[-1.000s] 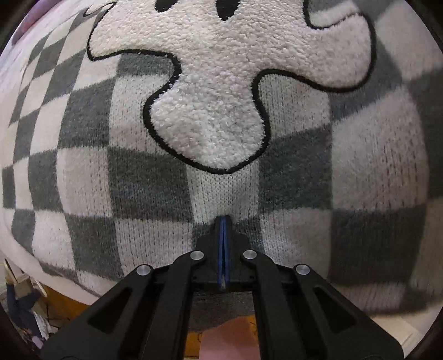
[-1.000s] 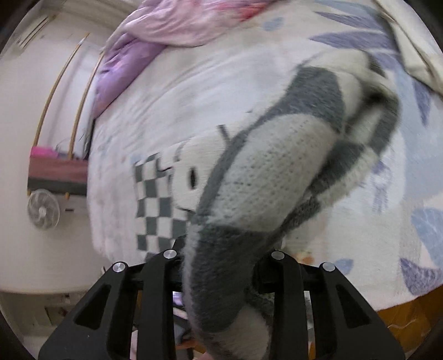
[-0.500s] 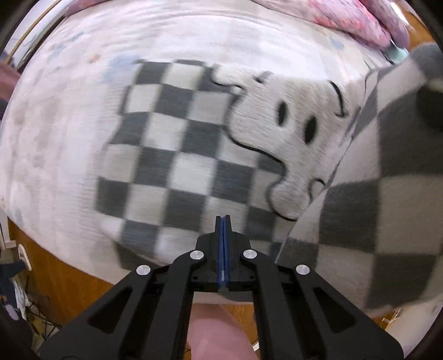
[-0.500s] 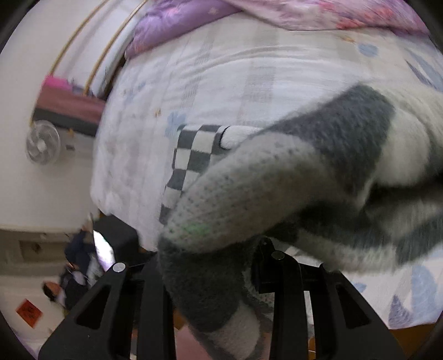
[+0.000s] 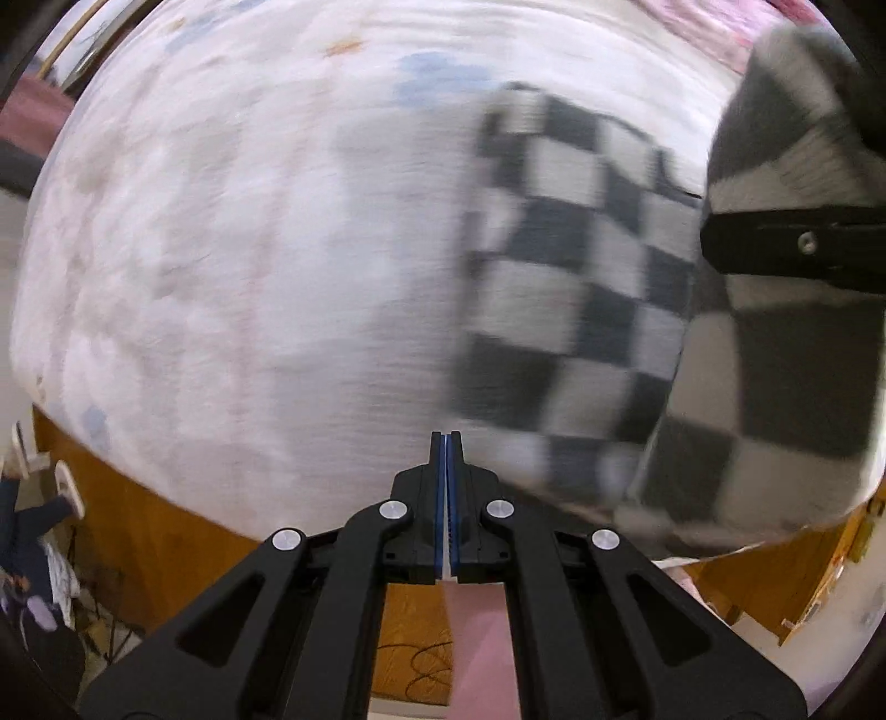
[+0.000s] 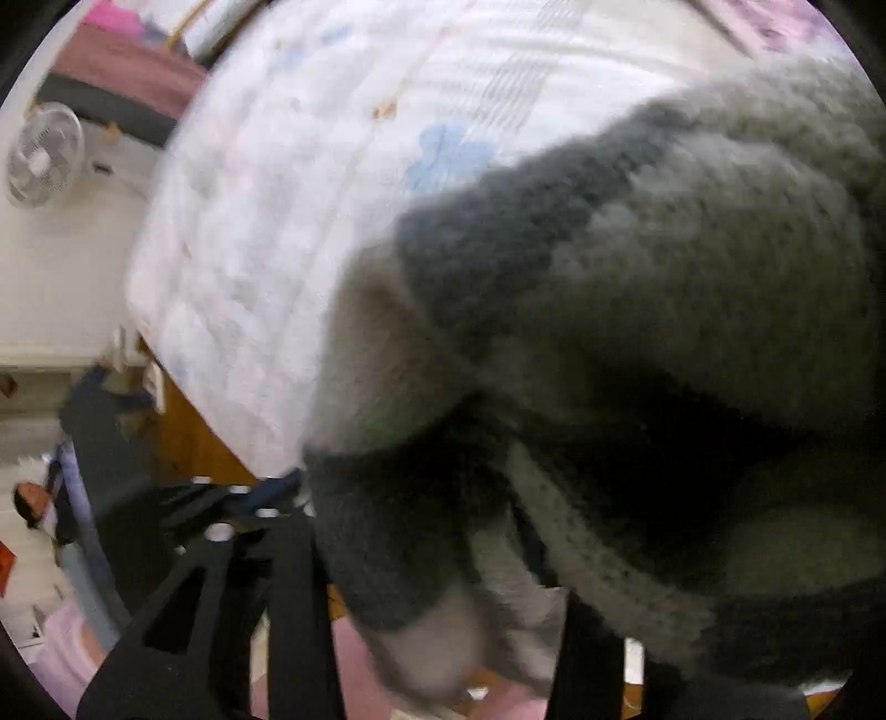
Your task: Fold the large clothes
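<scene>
A grey-and-white checkered knit sweater (image 5: 581,299) lies on the white bed sheet (image 5: 249,266), right of centre in the left wrist view. My left gripper (image 5: 446,443) is shut and empty, over the bed's near edge, left of the sweater. My right gripper shows at the right edge of that view (image 5: 797,243), holding a raised flap of the sweater. In the right wrist view the sweater (image 6: 637,343) drapes over the gripper and fills most of the frame. The right fingertips are hidden under the cloth.
The wooden bed frame (image 5: 166,531) runs along the near edge. A pink quilt (image 6: 775,22) lies at the far side of the bed. A white fan (image 6: 44,155) stands by the wall at left. Clutter lies on the floor (image 5: 39,565).
My left gripper has pulled left, off the sweater, and now sits over bare sheet. My right gripper has carried the sweater flap further left over the garment.
</scene>
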`<state>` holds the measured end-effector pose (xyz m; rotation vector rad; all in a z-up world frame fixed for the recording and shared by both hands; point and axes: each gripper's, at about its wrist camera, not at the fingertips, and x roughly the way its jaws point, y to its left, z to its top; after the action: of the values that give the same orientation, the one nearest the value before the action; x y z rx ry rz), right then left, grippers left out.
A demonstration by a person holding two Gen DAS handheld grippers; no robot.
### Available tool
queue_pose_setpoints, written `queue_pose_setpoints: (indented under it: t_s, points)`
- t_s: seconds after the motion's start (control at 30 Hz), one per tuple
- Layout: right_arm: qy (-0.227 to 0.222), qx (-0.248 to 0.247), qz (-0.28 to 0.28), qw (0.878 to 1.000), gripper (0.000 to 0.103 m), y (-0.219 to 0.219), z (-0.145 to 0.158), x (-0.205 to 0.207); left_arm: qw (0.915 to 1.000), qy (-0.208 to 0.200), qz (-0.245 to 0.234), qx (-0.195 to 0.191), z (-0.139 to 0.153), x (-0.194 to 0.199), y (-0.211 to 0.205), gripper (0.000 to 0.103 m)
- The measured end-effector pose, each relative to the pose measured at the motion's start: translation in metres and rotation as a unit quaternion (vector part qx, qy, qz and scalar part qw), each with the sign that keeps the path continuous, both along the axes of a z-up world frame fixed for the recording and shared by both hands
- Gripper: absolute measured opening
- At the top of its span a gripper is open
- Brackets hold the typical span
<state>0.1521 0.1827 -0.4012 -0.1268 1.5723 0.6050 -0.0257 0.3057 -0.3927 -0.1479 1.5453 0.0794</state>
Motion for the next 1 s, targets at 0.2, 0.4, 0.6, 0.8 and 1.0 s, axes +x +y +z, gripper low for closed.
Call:
queue_pose_setpoints:
  t_s: [0.2, 0.4, 0.6, 0.8, 1.0]
  points:
    - [0.048, 0.160, -0.045, 0.985, 0.073, -0.004, 0.025, 0.007, 0.9985, 0.001, 0.055, -0.002, 0.008, -0.002, 0.050, 0.002]
    - [-0.017, 0.159, -0.124, 0.979, 0.088, -0.076, 0.069, 0.010, 0.9956, -0.019, 0.049, -0.077, 0.013, 0.015, 0.028, 0.056]
    - [-0.070, 0.099, -0.198, 0.973, 0.087, -0.117, 0.068, 0.021, 0.9753, 0.015, 0.051, -0.214, -0.023, 0.035, -0.035, 0.072]
    - [-0.086, 0.039, -0.154, 0.984, 0.016, -0.112, 0.048, 0.039, 0.9808, 0.065, 0.048, -0.177, -0.048, 0.043, -0.064, 0.015]
    - [-0.029, 0.031, -0.137, 0.990, 0.003, -0.065, -0.031, 0.067, 0.9862, 0.046, 0.045, -0.153, -0.010, 0.026, -0.042, 0.015]
